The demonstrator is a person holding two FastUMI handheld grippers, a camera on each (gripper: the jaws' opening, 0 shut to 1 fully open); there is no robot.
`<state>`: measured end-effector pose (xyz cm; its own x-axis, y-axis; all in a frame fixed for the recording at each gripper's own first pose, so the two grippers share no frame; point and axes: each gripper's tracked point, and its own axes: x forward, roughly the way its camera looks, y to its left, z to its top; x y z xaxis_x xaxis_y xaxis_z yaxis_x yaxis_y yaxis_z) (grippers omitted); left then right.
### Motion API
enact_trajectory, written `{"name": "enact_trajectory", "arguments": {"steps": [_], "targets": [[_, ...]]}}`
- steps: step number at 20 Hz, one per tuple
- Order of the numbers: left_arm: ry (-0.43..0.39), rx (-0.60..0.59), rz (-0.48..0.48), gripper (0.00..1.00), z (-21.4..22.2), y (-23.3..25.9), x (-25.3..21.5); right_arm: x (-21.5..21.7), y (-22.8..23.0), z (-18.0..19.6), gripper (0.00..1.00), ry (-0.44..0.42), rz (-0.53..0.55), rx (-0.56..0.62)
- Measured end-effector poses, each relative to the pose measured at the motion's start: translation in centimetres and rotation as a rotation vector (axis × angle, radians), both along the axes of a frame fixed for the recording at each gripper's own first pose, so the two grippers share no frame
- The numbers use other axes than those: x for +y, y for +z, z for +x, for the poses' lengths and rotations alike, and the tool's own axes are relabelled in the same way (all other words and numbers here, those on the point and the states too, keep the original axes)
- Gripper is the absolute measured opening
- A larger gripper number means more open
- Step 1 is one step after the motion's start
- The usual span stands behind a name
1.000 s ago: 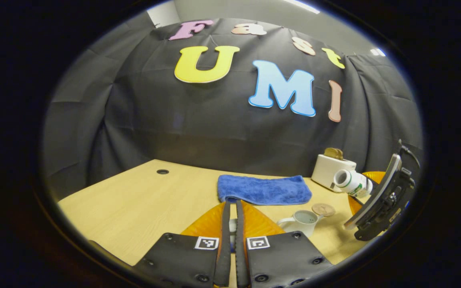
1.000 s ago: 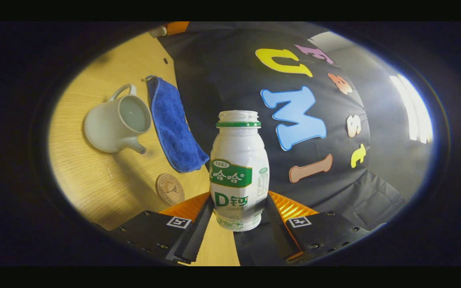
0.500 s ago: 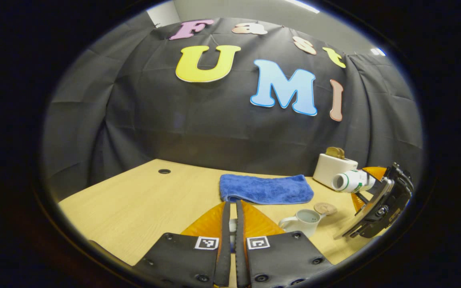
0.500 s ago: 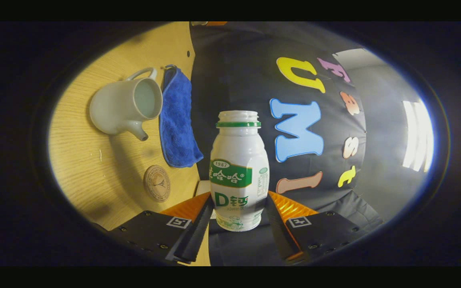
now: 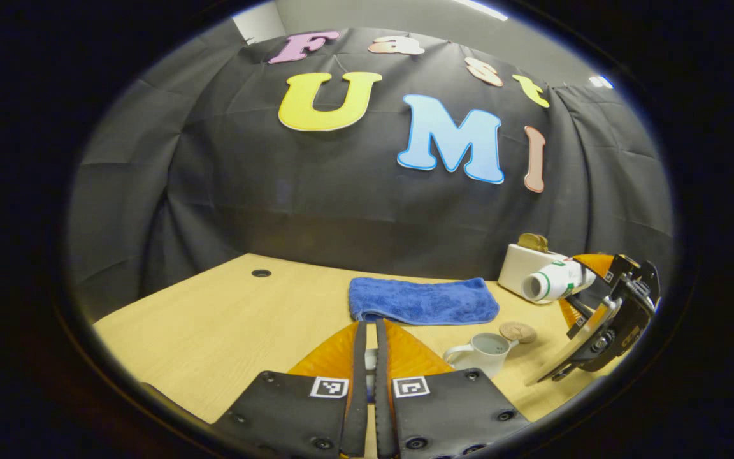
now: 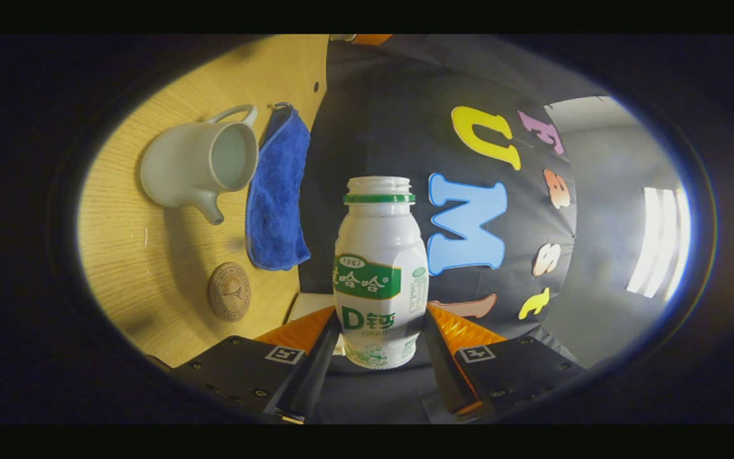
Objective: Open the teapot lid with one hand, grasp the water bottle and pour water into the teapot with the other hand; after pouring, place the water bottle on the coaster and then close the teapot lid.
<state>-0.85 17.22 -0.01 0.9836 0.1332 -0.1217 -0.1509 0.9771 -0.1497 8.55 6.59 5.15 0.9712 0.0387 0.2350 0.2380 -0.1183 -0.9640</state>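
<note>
Right gripper (image 6: pixel 376 347) clamped on the white plastic green-banded water bottle (image 6: pixel 380 271), long axis near horizontal, mouth toward the open white ceramic teapot (image 6: pixel 192 166) below-left; left gripper (image 5: pixel 367 373) nearly closed, contents unclear.

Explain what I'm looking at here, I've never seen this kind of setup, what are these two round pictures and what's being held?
No robot arm here: a person holds a two-finger gripper in each hand, and each gripper carries a fisheye camera looking along its own fingers.

The left gripper view looks across a wooden table. The left gripper sits at the bottom with its fingers nearly together on something small; what it is cannot be told. On the table lie a blue cloth, an open teapot, a round coaster and a white box. At the right edge the other gripper holds the bottle on its side.

The right gripper view is turned sideways because that hand is tilted. The right gripper clamps the bottle, uncapped. The teapot, cloth and coaster appear at its left.
</note>
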Motion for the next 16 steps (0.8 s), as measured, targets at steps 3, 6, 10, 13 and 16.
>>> {"name": "enact_trajectory", "arguments": {"steps": [3,6,10,13,16], "targets": [[0.001,0.003,-0.001,0.15,0.1,-0.1,0.1,0.1,0.1,0.0,0.73,0.007,-0.021,-0.009],[-0.001,0.007,-0.003,0.15,0.1,-0.3,0.0,0.2,0.5,0.1,0.73,0.017,-0.046,-0.02],[-0.003,0.008,-0.002,0.15,0.1,-0.2,0.1,0.3,0.7,0.1,0.73,0.029,-0.063,-0.032],[-0.004,0.009,-0.003,0.15,0.1,-0.3,0.0,0.3,0.9,0.3,0.73,0.034,-0.066,-0.041],[-0.007,0.012,-0.004,0.15,0.2,-0.4,-0.1,0.4,1.1,0.3,0.73,0.036,-0.081,-0.054]]}}
